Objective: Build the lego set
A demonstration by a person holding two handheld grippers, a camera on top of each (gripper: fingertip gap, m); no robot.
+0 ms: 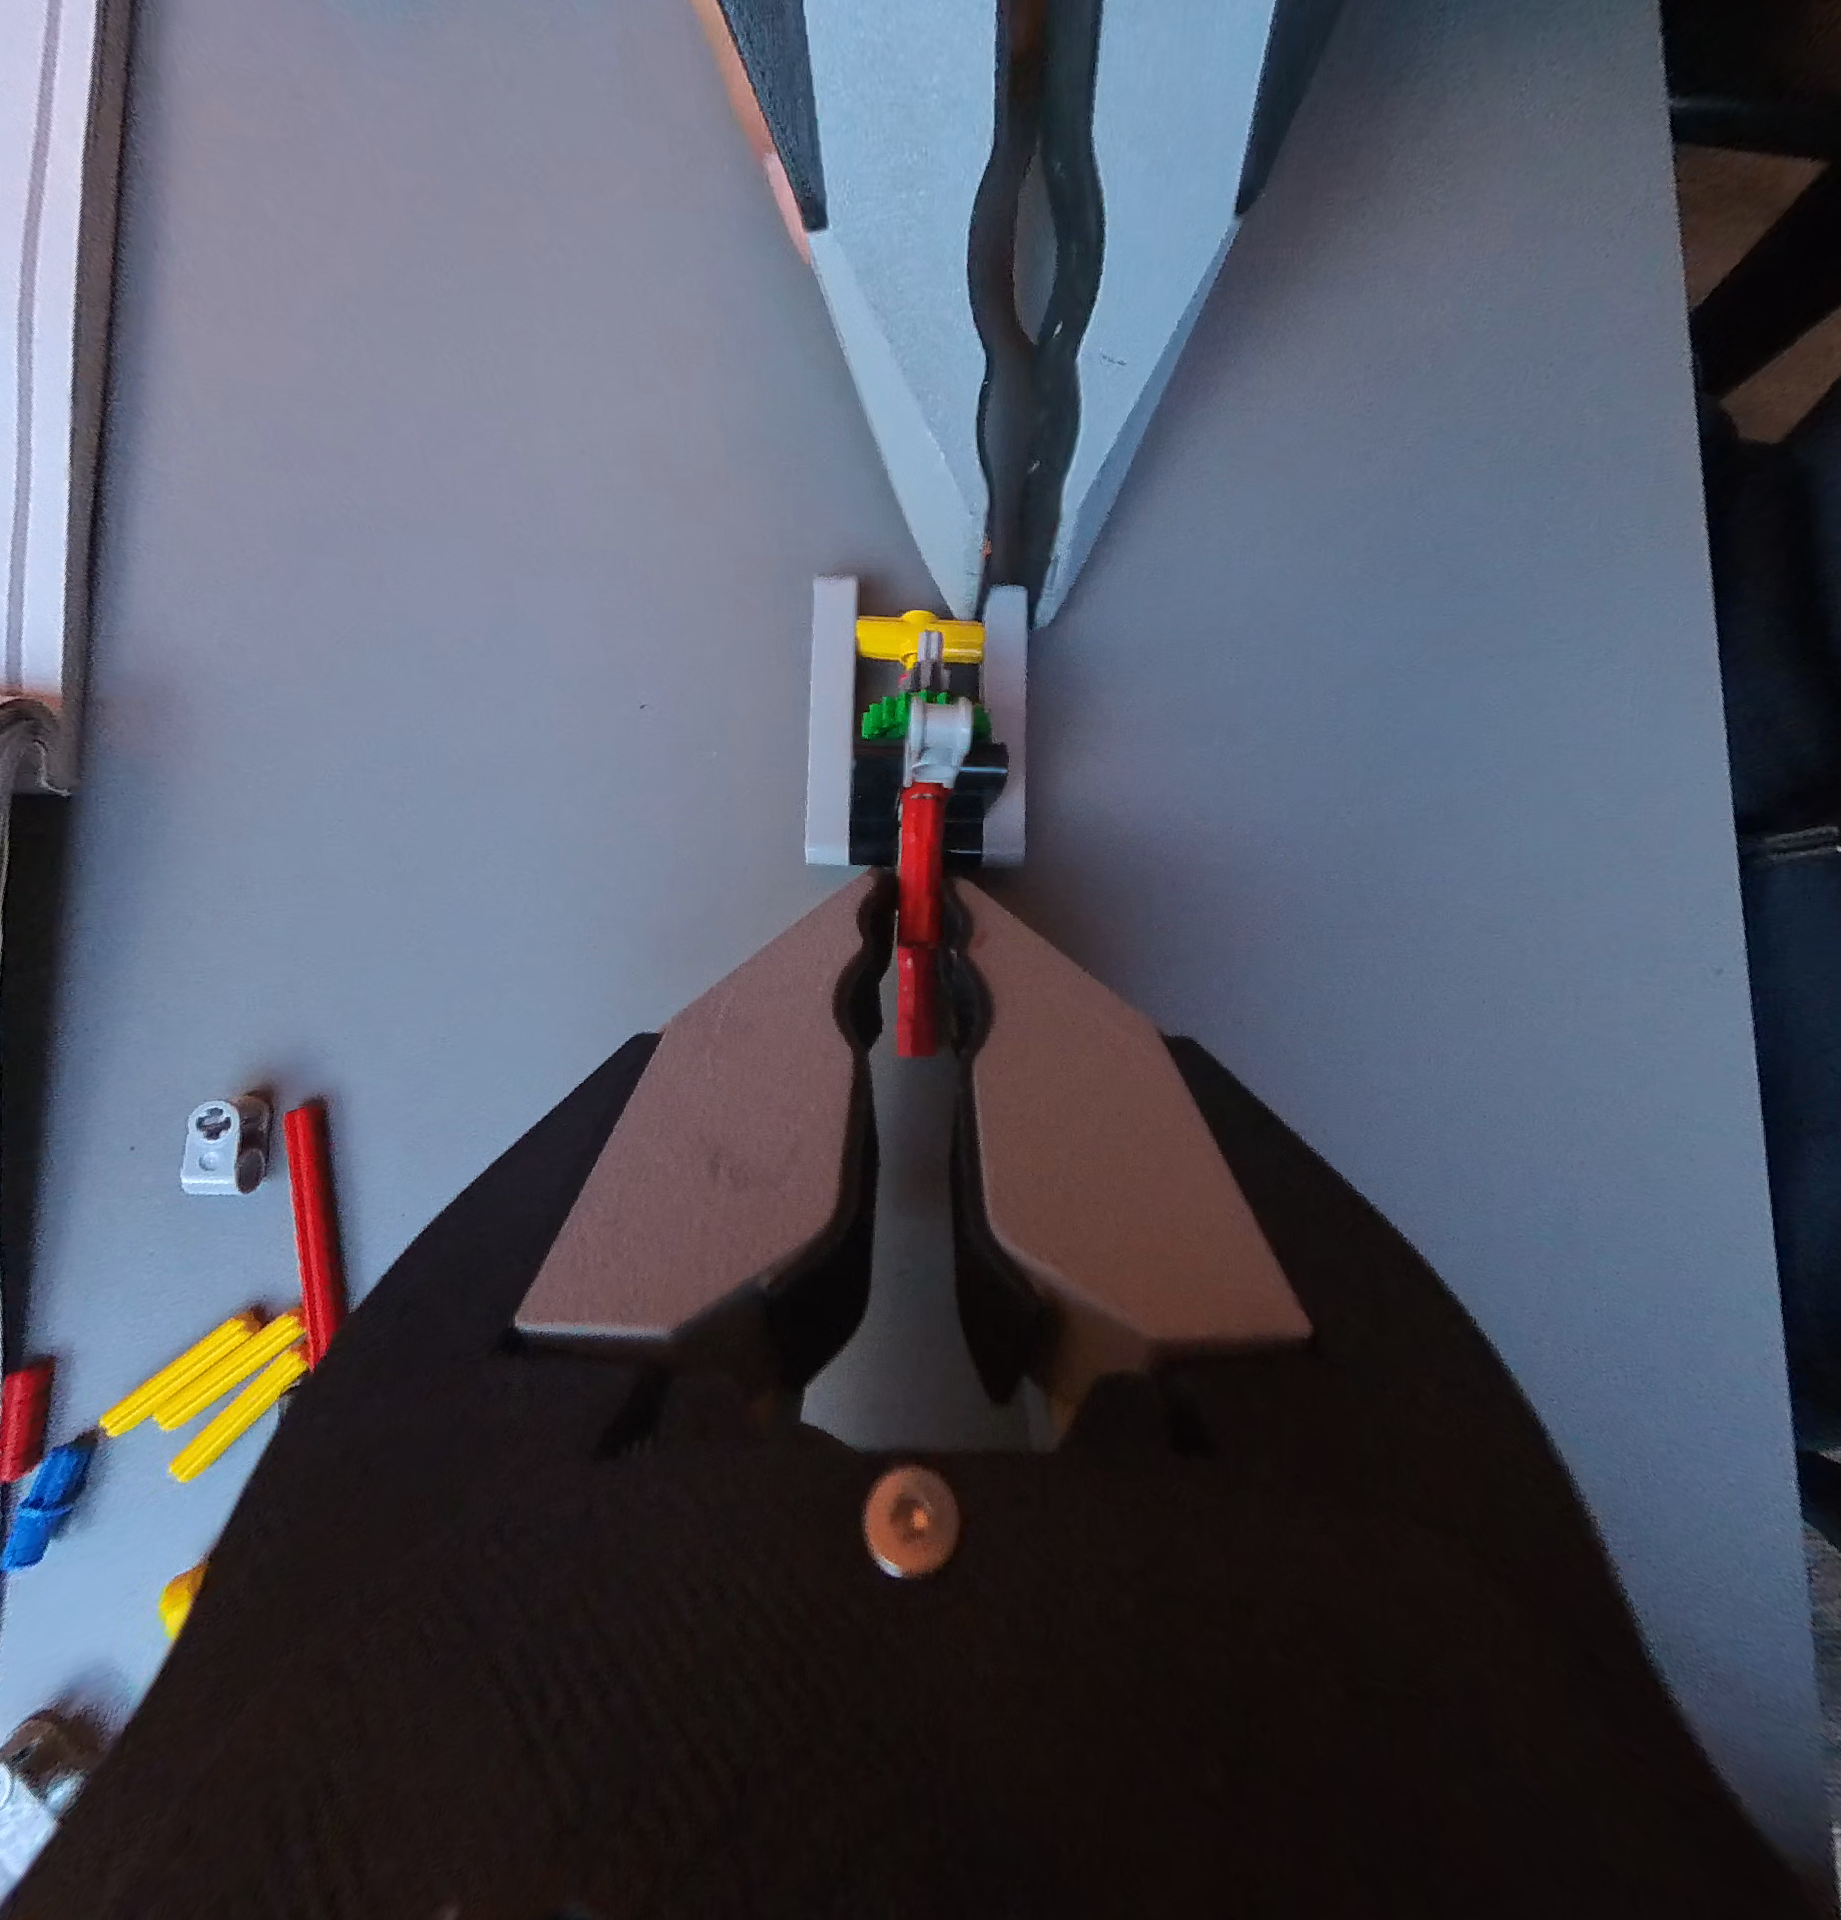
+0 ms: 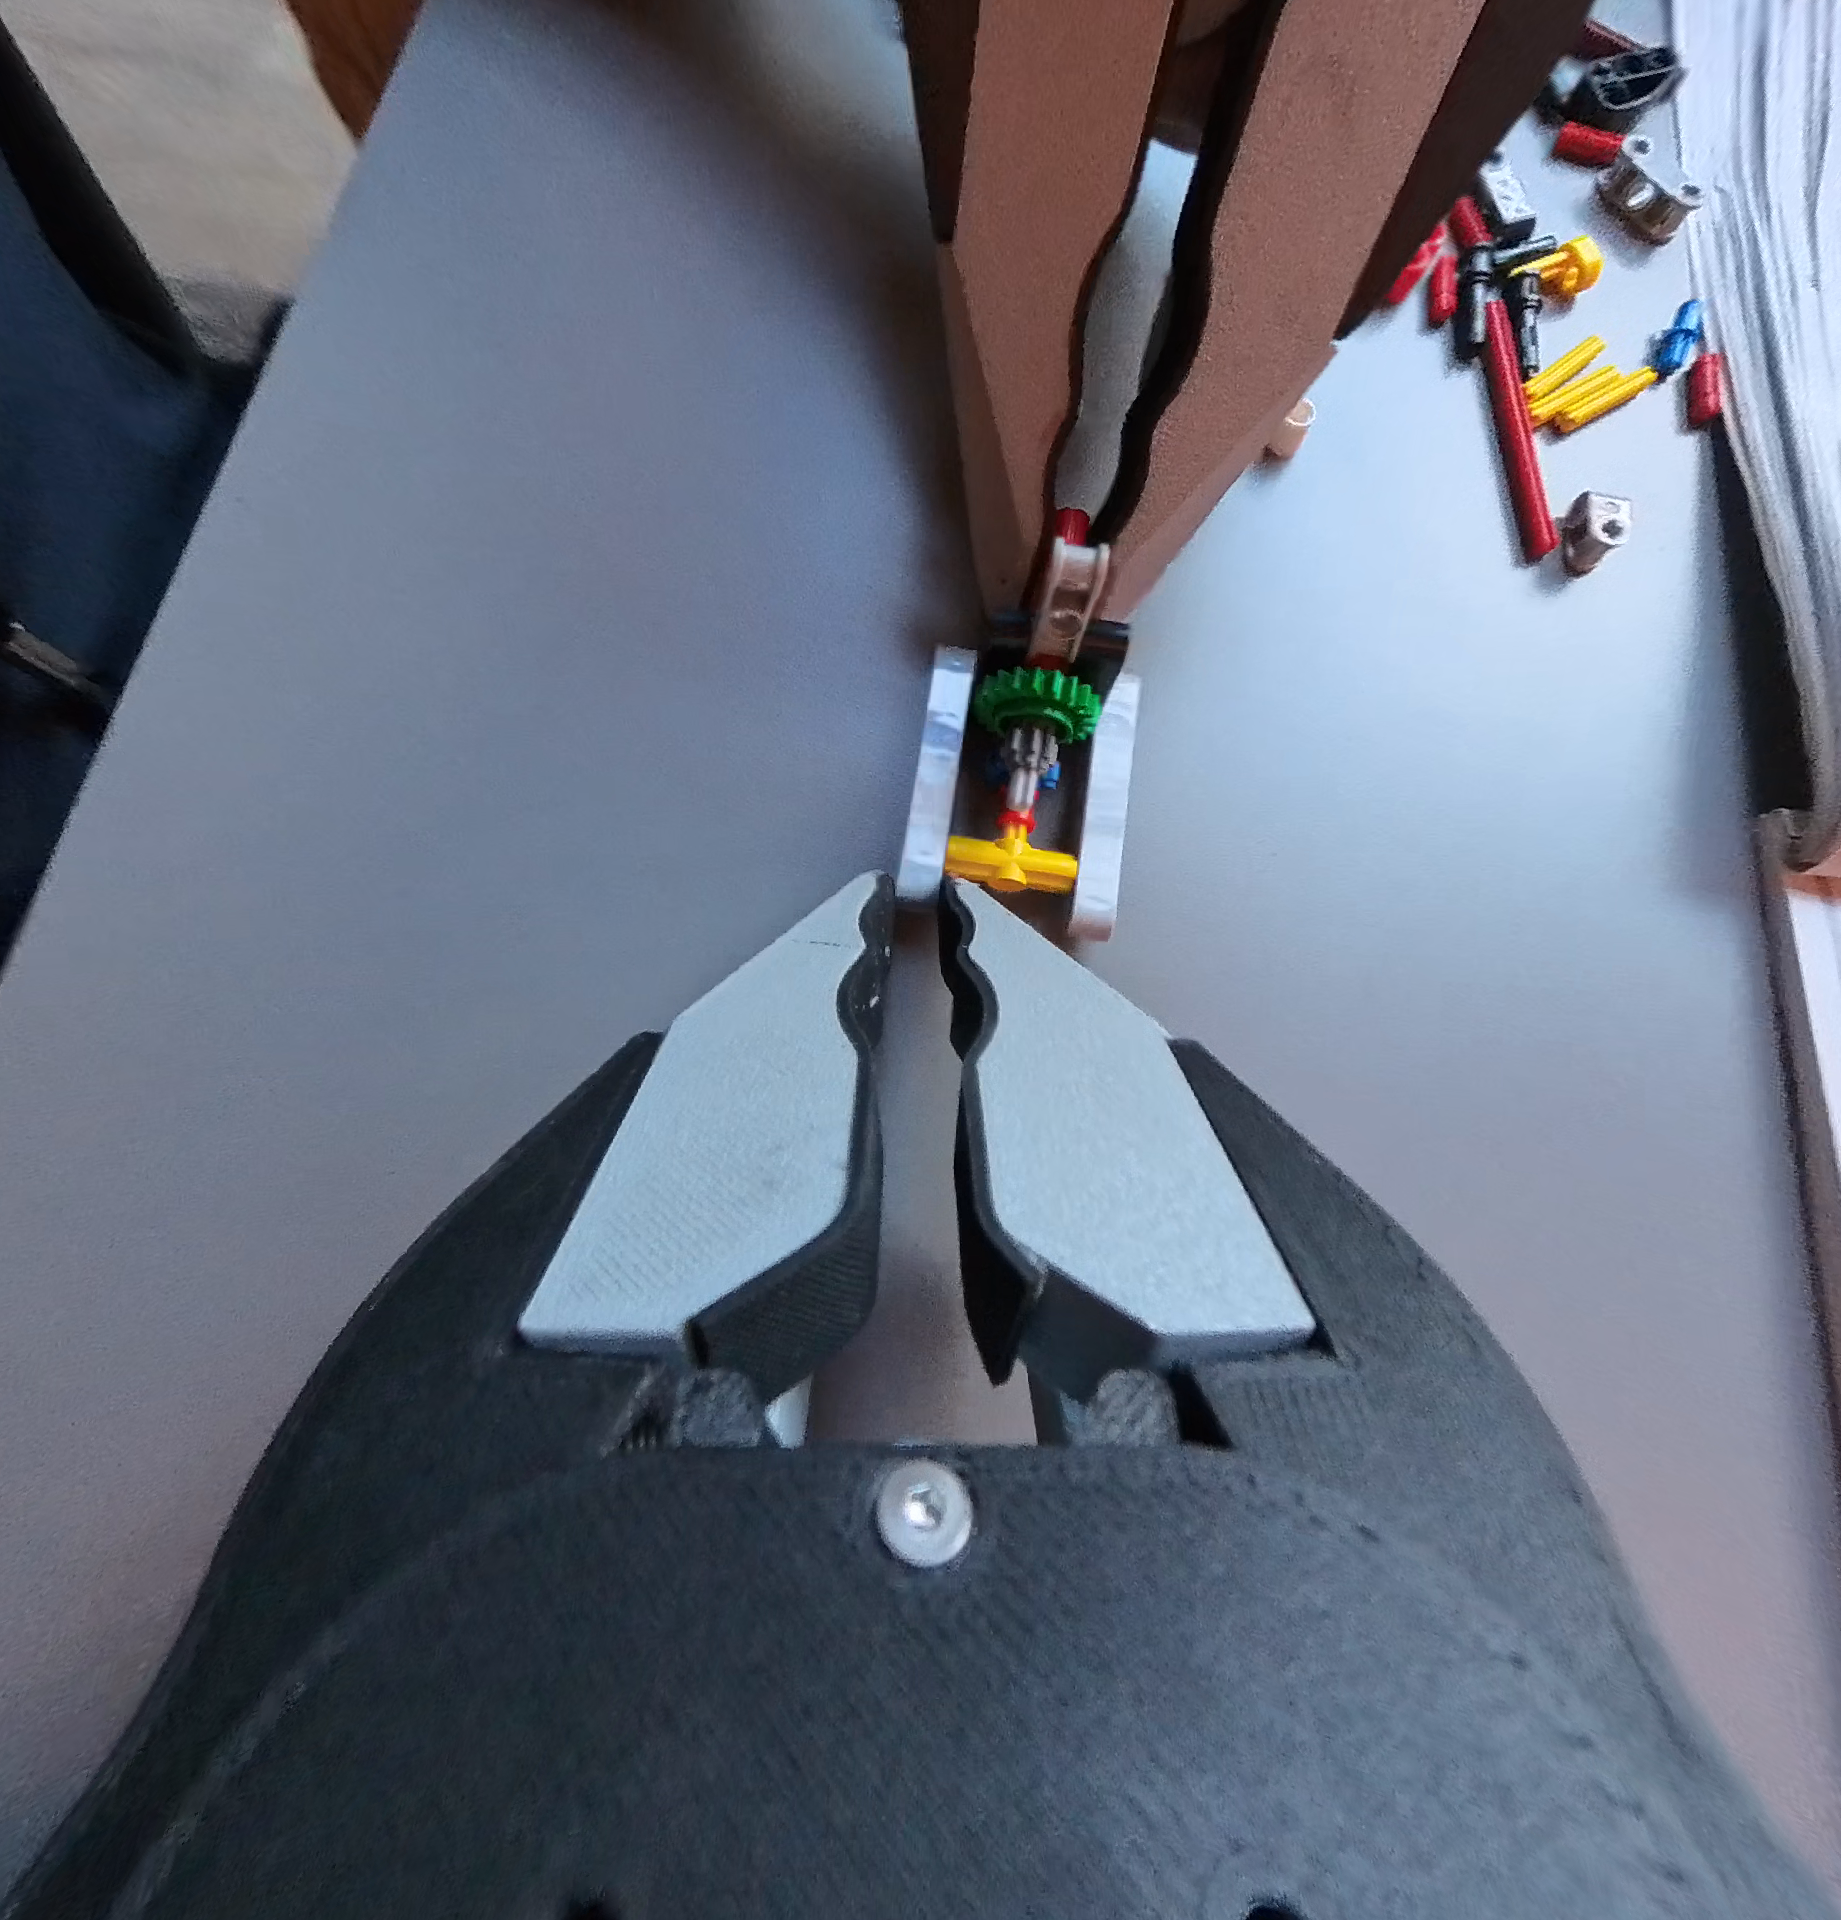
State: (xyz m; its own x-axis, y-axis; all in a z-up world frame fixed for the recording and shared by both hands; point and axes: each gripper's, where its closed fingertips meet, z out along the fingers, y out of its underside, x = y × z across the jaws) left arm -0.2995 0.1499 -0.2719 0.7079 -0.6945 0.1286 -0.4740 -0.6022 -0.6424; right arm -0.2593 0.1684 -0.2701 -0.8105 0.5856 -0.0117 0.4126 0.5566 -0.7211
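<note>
— So, what has the left claw (image 1: 921, 935) got?
— A red rod (image 1: 918, 914), clamped between its brown fingers, plugged into the grey-sided gear frame (image 2: 1020, 790) on the tabletop (image 1: 480, 520).
— And the right claw (image 2: 914, 914)?
— Pinching the frame's grey side wall (image 2: 931, 810), beside the yellow cross-piece (image 2: 1009, 860). Loose pieces (image 2: 1539, 364) lie apart.

Loose red (image 1: 313, 1236), yellow (image 1: 204, 1374) and blue (image 1: 45, 1504) building-toy rods lie scattered on the grey table (image 1: 459, 582) beside a folded striped cloth (image 2: 1799, 416).
</note>
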